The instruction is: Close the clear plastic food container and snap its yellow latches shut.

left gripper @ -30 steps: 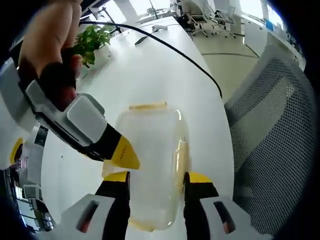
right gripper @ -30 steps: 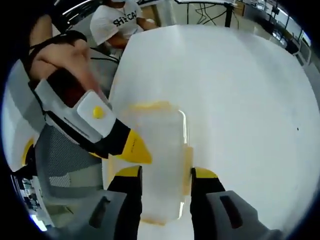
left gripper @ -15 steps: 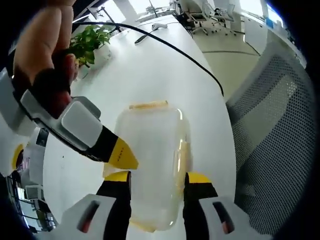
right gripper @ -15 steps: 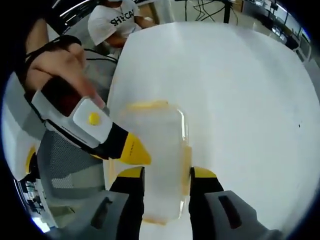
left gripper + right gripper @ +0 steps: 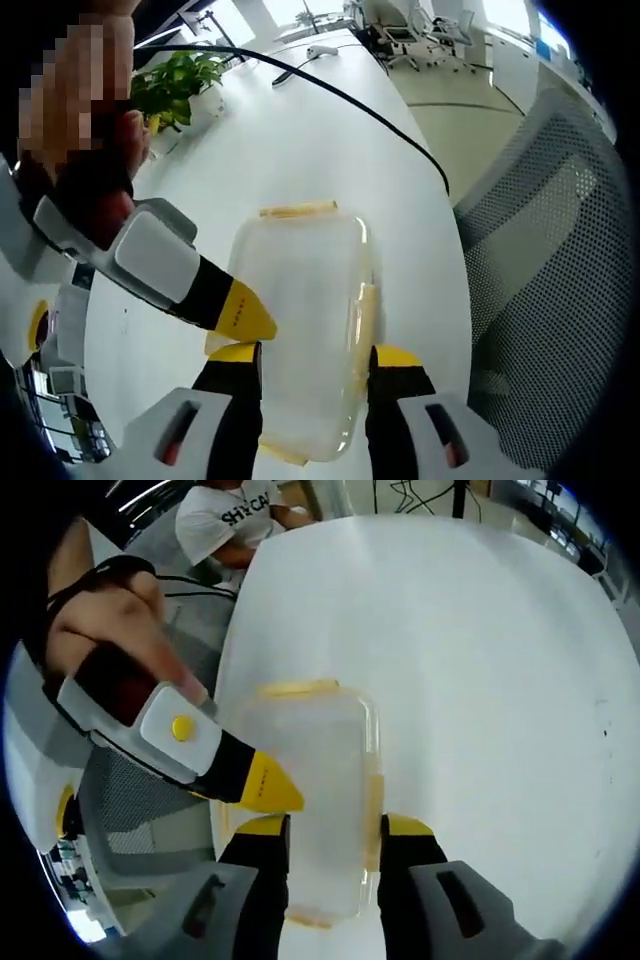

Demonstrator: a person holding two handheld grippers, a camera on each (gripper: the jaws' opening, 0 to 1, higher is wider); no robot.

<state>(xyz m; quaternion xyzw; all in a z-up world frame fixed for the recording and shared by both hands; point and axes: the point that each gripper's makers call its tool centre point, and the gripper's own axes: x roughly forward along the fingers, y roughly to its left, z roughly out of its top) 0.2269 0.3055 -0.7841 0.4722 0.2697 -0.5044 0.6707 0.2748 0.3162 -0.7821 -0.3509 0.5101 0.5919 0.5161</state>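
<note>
The clear plastic container [image 5: 300,320] lies on the white table [image 5: 300,150], lid on. A yellow latch [image 5: 297,210] shows at its far end and another [image 5: 365,315] along its right side. My left gripper [image 5: 315,362] is open, its jaws framing the container's near half. The right gripper's yellow tip [image 5: 245,312] comes in from the left, held by a hand, and meets the container's left edge. In the right gripper view the container [image 5: 315,800] lies between the open jaws of my right gripper [image 5: 330,840], and the left gripper's tip [image 5: 268,785] rests at its left edge.
A potted plant [image 5: 180,85] and a black cable [image 5: 350,100] lie on the far part of the table. A grey mesh chair [image 5: 540,250] stands right beside the table edge. A person in a white T-shirt [image 5: 235,520] sits at the far end.
The container has stayed put. Both views drifted slightly, and each gripper's tip sits a little lower on the container's left edge.
</note>
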